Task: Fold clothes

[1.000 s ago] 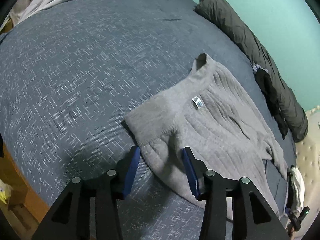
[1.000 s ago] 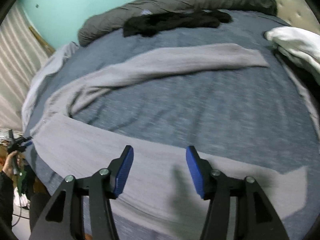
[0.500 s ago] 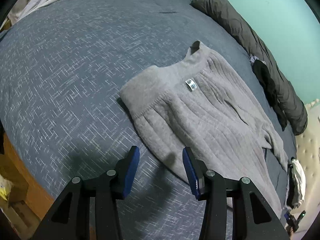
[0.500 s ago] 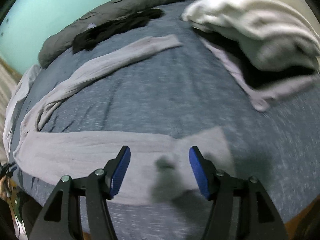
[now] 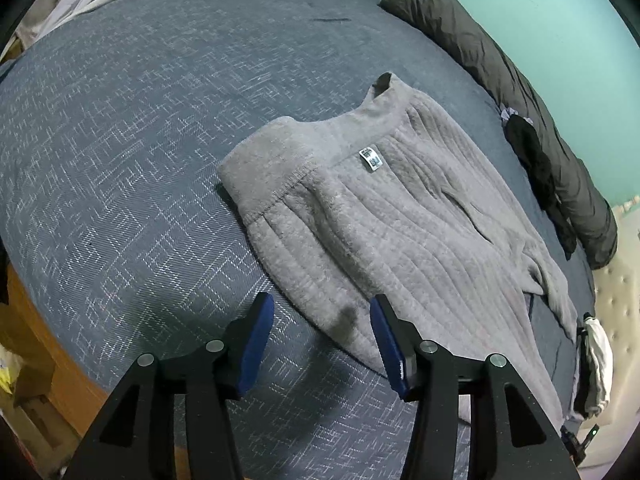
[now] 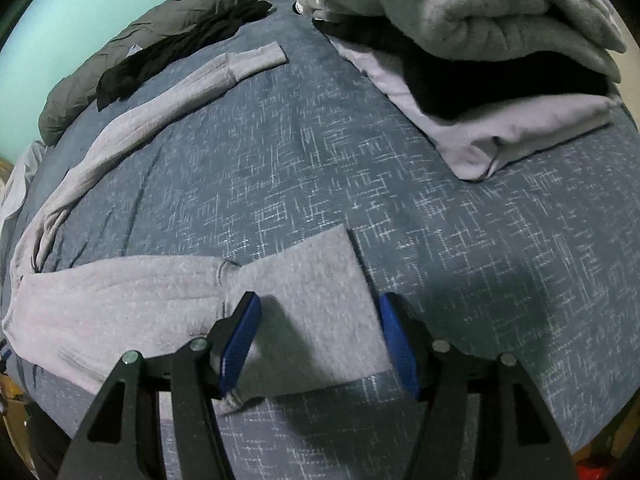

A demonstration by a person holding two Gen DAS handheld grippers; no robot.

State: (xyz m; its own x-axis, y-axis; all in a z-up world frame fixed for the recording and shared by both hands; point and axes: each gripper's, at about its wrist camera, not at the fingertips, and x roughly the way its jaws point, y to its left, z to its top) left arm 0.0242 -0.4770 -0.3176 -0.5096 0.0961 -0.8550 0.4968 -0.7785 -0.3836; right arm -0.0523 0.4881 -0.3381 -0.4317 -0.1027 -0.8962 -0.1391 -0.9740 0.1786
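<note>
At the bottom of each view, a blue-padded gripper stands open, gripping nothing: the left gripper (image 5: 322, 338), jaws just widened, above the grey fleece trousers' (image 5: 400, 232) side edge; the right gripper (image 6: 318, 344) straddling a leg cuff (image 6: 308, 280) on the blue bedspread (image 6: 440, 220). Folded clothes (image 6: 480, 40) fill that view's upper right.

bedroom: bed (image 5: 160, 120), folded laundry (image 6: 500, 40)

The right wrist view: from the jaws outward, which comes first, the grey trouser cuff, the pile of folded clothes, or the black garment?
1. Grey trouser cuff, lying right between the open jaws of the right gripper.
2. Pile of folded clothes, up and to the right.
3. Black garment, far upper left, against the dark rolled bedding.
</note>
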